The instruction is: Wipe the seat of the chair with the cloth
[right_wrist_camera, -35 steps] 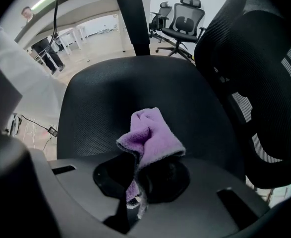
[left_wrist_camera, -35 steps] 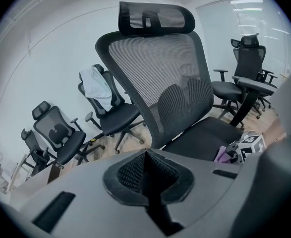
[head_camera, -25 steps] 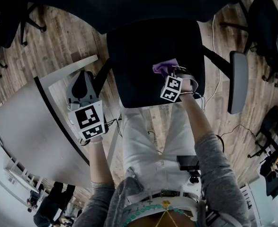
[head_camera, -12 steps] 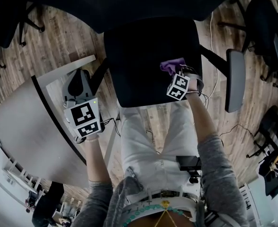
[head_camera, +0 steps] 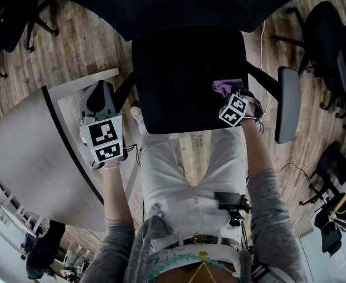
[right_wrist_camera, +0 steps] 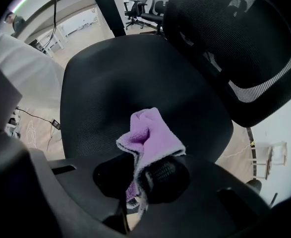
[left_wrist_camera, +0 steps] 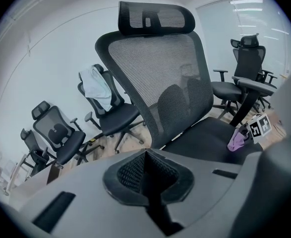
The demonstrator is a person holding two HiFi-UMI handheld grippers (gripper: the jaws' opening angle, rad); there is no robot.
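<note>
Purple terry cloth [right_wrist_camera: 152, 133]: bunched, pinched between closed jaws of right gripper [right_wrist_camera: 135, 177], free fold resting on seat near its right edge. Seat [head_camera: 181, 75]: black fabric, broad, rounded corners, level.

wood-plank floor [head_camera: 66, 46] all round; white table [head_camera: 25, 158] with a dark curved edge at the left; black office chair [head_camera: 7, 16] at upper left, second office chair [head_camera: 329, 28] at far right; thin white cable [head_camera: 262, 52] trailing over the planks; left gripper view: black mesh chairs [left_wrist_camera: 61, 135] standing along a white wall [left_wrist_camera: 46, 58]; pale garment [left_wrist_camera: 96, 86] draped over one backrest
</note>
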